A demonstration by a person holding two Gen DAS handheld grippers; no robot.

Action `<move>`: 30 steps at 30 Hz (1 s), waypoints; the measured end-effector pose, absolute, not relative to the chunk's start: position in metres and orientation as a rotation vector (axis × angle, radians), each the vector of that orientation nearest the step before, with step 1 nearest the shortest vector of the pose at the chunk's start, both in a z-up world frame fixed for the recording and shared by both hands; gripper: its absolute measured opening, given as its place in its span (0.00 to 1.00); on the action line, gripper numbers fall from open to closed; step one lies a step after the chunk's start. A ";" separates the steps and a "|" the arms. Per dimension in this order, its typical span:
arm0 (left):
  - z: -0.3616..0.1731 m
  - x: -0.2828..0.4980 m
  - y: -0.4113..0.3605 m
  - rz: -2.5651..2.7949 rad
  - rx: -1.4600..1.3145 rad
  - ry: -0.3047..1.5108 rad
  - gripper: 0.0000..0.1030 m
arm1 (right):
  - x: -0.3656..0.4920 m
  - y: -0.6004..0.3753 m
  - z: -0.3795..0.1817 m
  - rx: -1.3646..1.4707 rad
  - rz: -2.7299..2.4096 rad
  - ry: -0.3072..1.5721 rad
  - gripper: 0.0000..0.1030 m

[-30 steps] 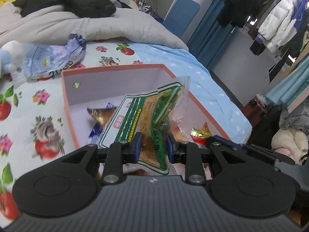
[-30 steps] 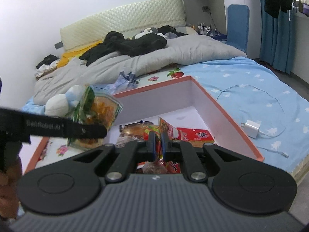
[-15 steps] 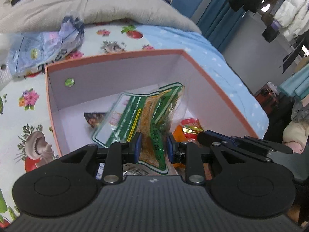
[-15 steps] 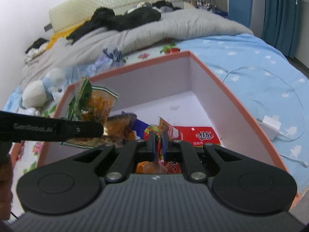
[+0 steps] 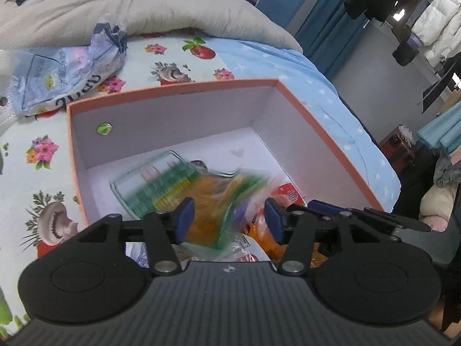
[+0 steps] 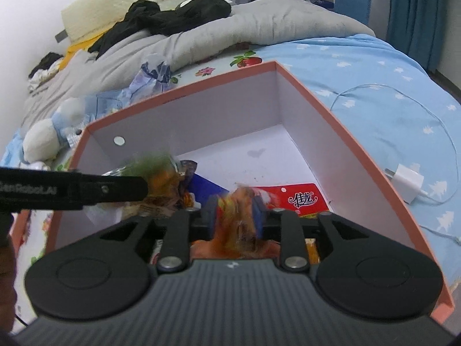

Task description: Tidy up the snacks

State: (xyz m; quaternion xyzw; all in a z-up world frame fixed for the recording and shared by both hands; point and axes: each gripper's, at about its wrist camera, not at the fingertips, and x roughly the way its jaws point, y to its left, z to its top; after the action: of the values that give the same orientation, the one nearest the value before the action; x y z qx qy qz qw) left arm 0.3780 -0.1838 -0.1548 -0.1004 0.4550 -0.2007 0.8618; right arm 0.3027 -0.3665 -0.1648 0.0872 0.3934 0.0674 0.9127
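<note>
While both grippers hang over the orange-rimmed box (image 5: 325,121), each one has its jaws parted. On the left gripper (image 5: 229,220) the blue pads (image 5: 184,216) stand wide apart, and the green-and-orange snack bag (image 5: 184,190), blurred, lies loose between and beyond them on the box floor, running from the gap toward 11 o'clock. Whether a pad touches it cannot be told. At 2 o'clock from that bag sits a red packet (image 5: 289,194) among other wrappers near the gripper's right pad.

From the right wrist view, the right gripper (image 6: 234,214) has its pads separated with a smeared orange-and-red wrapper (image 6: 237,216) in the gap; the blur hides whether they pinch it. Just past it at 2 o'clock lies the flat red packet (image 6: 296,199) with white lettering on the white floor. At 10 o'clock the other gripper's black finger (image 6: 86,191) reaches across in front of the green-and-orange bag (image 6: 155,170).

Outside the box, a crumpled pale blue bag (image 5: 66,77) lies on the flowered sheet (image 5: 37,173) at 11 o'clock, and a white charger (image 6: 407,183) with its cable rests on the blue starred cover (image 6: 374,66) at 3 o'clock.
</note>
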 end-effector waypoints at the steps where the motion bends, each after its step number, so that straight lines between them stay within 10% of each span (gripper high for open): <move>1: -0.150 0.373 -0.183 -0.424 -0.211 0.945 0.58 | 0.299 -0.367 -0.162 0.185 0.150 0.797 0.52; 30: 0.030 0.159 -0.127 -0.372 -0.173 0.586 0.58 | 0.137 -0.356 -0.014 0.223 0.185 0.443 0.55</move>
State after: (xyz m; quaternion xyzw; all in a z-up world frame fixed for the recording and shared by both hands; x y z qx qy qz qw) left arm 0.1590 -0.1267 0.0303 -0.0847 0.2866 -0.1820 0.9368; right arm 0.1374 -0.3558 -0.0140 0.1103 0.2188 0.0914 0.9652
